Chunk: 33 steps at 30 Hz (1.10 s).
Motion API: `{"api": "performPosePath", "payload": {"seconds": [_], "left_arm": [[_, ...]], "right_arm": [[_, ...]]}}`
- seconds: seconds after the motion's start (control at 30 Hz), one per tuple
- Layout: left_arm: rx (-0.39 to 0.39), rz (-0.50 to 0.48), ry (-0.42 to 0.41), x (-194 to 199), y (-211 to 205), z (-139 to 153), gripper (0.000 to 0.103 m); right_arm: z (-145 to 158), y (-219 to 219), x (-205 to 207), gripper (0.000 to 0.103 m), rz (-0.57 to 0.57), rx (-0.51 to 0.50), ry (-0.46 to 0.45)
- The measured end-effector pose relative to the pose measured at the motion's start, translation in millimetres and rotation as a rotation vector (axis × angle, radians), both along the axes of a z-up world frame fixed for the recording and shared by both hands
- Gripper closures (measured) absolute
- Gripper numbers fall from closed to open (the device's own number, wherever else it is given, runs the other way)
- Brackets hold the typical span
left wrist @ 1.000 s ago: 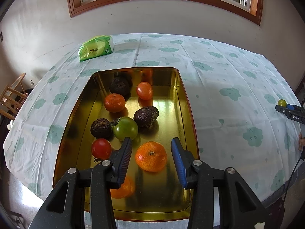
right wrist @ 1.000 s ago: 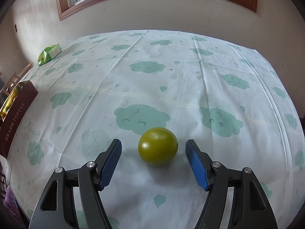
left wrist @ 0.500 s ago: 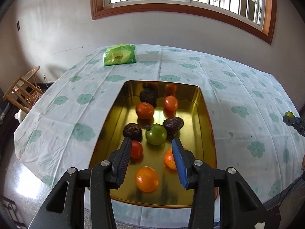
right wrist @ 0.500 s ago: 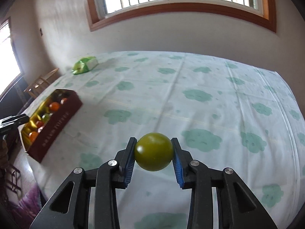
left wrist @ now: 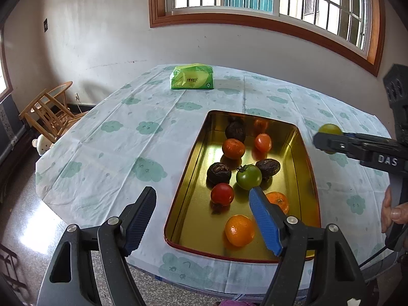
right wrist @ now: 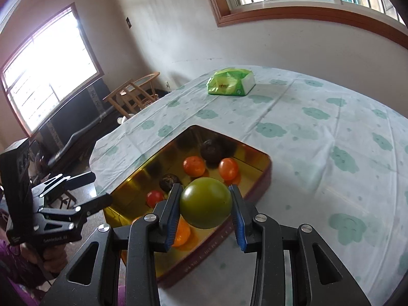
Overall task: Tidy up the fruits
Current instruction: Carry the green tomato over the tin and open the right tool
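An olive-green round fruit point(right wrist: 205, 205) is clamped between the blue pads of my right gripper point(right wrist: 205, 191), held in the air over the near right rim of the gold tray point(right wrist: 142, 176). From the left wrist view that gripper point(left wrist: 329, 137) and its fruit point(left wrist: 330, 128) hang beside the tray's right edge. The tray point(left wrist: 193, 178) holds a green tomato point(left wrist: 248, 177), a red tomato point(left wrist: 222, 193), oranges point(left wrist: 239, 230) and dark wrinkled fruits point(left wrist: 218, 173). My left gripper point(left wrist: 202, 196) hovers over the tray's near left corner. Its jaws are opening and grip nothing.
A green tissue pack point(left wrist: 191, 79) lies at the far side of the cloud-print tablecloth. A wooden chair point(left wrist: 48, 112) stands off the table's left. A person's hand point(left wrist: 394, 211) holds the right gripper's handle. The table's near edge runs just below the tray.
The right gripper shut on the green fruit, lifted it and carried it left to the tray. The left gripper drew back from the tray and its jaws spread.
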<state>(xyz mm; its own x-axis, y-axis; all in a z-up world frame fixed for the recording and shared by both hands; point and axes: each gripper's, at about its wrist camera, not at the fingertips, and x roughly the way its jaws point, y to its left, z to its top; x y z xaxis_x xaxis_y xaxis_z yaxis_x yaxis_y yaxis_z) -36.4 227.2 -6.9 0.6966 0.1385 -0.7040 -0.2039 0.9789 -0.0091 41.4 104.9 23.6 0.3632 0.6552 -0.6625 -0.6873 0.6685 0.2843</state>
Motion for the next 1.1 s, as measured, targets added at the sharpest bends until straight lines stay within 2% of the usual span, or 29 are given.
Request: {"api": "performPosePath", "payload": {"seconds": [0.23,0.53,0.8,0.87,1.0,1.1], "left_arm": [[0.034,0.007,-0.029,1.5,2.4,-0.3,0.024],[0.045,0.004,-0.008,9.3,10.4,-8.4,0.02],[0.067,-0.003,-0.006,10.9,10.5,-12.3,0.02],[0.065,0.001,-0.007,10.7,11.0,-12.2,0.02],[0.057,0.011,-0.013,10.2,13.5,-11.0,0.02],[0.075,0.02,-0.022,8.6,13.1,-9.1,0.02]], "right_arm": [[-28.4,53.9,29.2,0.064,0.022,-0.072,0.062],[-34.6,75.3,50.8,0.064,0.003,-0.1,0.066],[-37.6,74.1,52.4,0.064,-0.017,-0.067,0.077],[-36.4,72.0,50.2,0.062,-0.019,-0.049,0.078],[-31.2,68.6,38.9,0.045,-0.027,-0.023,0.058],[-21.1,65.2,21.1,0.043,-0.034,-0.015,0.001]]}}
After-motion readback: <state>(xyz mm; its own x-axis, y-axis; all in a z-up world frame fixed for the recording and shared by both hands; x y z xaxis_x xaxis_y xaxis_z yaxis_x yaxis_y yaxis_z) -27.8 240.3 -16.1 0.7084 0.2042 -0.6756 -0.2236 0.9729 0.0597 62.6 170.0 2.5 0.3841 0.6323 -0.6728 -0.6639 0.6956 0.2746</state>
